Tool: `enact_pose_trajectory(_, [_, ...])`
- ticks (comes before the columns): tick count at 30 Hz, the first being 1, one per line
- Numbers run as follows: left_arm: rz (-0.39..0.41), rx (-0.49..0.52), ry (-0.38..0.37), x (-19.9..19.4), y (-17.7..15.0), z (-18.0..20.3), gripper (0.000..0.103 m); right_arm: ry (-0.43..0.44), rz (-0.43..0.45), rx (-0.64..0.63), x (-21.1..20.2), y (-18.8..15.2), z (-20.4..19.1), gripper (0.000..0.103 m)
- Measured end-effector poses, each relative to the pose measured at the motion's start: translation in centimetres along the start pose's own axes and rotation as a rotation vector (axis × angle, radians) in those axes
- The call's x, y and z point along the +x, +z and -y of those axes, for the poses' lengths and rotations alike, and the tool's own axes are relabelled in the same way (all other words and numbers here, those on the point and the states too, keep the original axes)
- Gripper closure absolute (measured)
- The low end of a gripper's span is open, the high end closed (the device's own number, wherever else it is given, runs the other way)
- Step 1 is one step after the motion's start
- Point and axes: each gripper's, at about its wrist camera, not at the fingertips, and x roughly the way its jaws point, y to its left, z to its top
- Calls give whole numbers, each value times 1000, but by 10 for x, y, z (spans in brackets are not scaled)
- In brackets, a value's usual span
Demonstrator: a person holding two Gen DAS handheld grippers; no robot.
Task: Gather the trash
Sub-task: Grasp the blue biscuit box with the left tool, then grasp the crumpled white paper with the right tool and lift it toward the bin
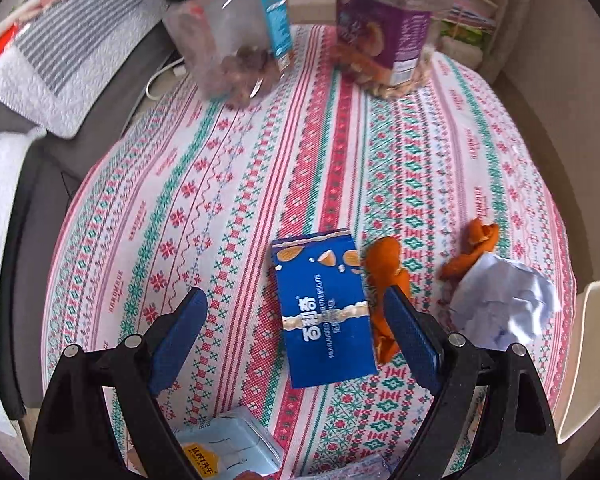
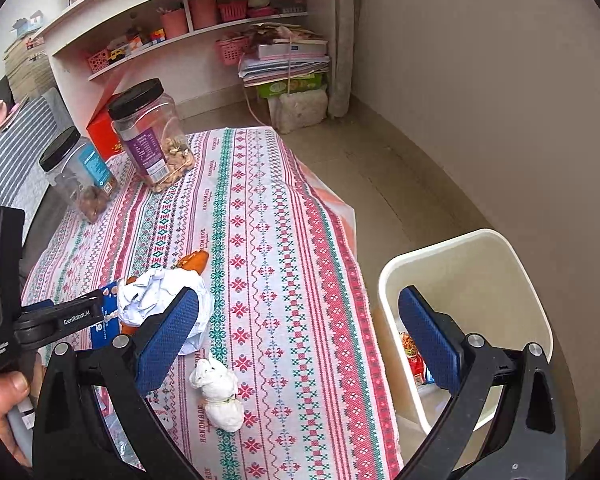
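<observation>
My left gripper (image 1: pixel 296 312) is open and hovers over a blue biscuit box (image 1: pixel 322 310) lying flat on the patterned tablecloth (image 1: pixel 240 168). Orange peel (image 1: pixel 386 276) lies right of the box, a second peel (image 1: pixel 474 246) farther right, beside a crumpled white paper ball (image 1: pixel 504 308). My right gripper (image 2: pixel 300 320) is open and empty over the table's right edge. The paper ball (image 2: pixel 156 296) and a small crumpled tissue (image 2: pixel 220 394) lie by its left finger. A cream trash bin (image 2: pixel 472 268) stands on the floor, with a red wrapper (image 2: pixel 414 358) inside.
Two clear black-lidded jars (image 2: pixel 152 136) (image 2: pixel 78 172) of nuts stand at the table's far end, with a red box (image 2: pixel 102 130) behind. A light blue packet (image 1: pixel 228 448) lies at the near edge. A sofa with striped cushions (image 1: pixel 60 48) is on the left; shelves (image 2: pixel 188 32) beyond.
</observation>
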Motion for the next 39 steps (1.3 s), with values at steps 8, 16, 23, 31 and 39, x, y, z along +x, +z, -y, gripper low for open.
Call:
enact_pose_trajectory(8, [-85,-53,-80,31,2,-3,16,29,-41,-1,13,2,-13,7])
enact_pose_trajectory(16, [-79,18,-71,48,-8,4,44,34,-71,-26,24,3,-33,7])
enact_pose_trajectory(23, [-2,15,-115,9,-16,-18,47,69,-118,-62,40,-1,-65,7])
enact_pose_trajectory(31, [101,0,-133,-40,-23,-55,47,109,-155,-68,66,-1,-108,7])
enact_pose_trajectory(39, [148,26,-101,-53,-31,-85,47,131,-220,-71,90,-5,-119,67])
